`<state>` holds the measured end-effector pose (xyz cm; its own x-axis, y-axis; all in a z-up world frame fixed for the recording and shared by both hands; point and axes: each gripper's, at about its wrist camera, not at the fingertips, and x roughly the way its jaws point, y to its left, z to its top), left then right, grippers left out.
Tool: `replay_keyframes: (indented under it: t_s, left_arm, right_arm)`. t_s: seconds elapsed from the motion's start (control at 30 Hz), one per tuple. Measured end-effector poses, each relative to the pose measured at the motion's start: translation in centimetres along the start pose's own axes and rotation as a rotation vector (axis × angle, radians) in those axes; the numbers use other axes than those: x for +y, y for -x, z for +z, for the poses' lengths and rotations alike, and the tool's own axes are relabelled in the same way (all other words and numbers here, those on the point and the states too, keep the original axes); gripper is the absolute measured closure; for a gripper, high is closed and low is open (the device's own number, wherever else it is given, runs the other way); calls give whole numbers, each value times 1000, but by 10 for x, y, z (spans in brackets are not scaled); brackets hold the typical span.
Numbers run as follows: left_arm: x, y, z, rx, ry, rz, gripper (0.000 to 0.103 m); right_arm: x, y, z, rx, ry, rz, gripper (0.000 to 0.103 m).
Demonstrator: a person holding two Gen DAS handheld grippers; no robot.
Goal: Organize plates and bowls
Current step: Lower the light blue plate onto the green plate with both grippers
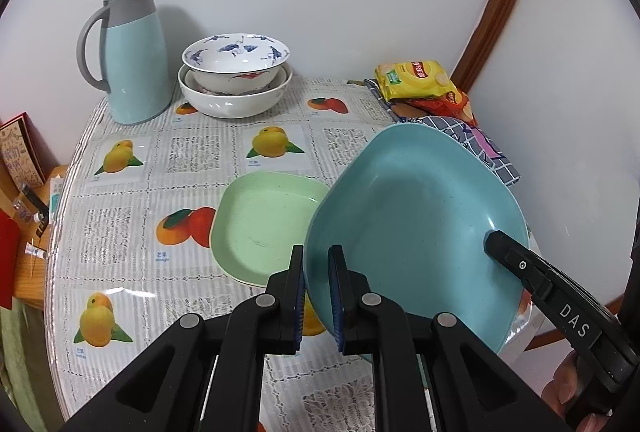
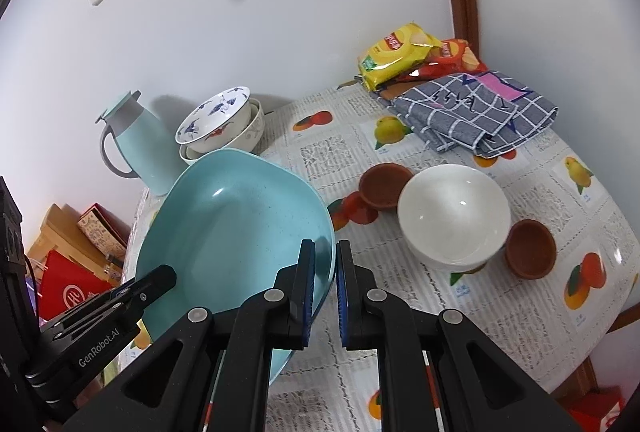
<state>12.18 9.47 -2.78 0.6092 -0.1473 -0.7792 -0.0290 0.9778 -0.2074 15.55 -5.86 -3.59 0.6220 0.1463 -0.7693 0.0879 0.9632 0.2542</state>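
Both grippers, left and right, are clamping the blue plate's opposite rims. It is hanging tilted above the table, beside the green plate.

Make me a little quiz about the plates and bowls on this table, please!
1. True or false: both grippers hold the blue plate at once.
2. Which colour is the plate lying flat on the table? A) green B) red C) black
3. Fill in: the flowery bowl sits inside another ____.

Key:
1. True. The left gripper and right gripper each pinch its rim.
2. A, the green plate.
3. Bowl, the white bowl.
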Motion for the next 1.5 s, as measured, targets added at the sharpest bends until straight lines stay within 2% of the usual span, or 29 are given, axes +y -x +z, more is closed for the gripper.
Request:
replay_keyframes:
  t_s: [0.67, 1.2, 1.5]
  left_arm:
    - [27, -32, 5, 48, 53, 30, 92]
    - [60, -80, -4, 150, 123, 71, 92]
    - [76, -101, -6, 182, 167, 96, 92]
  right_arm:
    - [17, -41, 10, 49, 31, 21, 93]
    - [27, -105, 4, 169, 63, 33, 93]
    - [37, -138, 2, 232, 100, 36, 93]
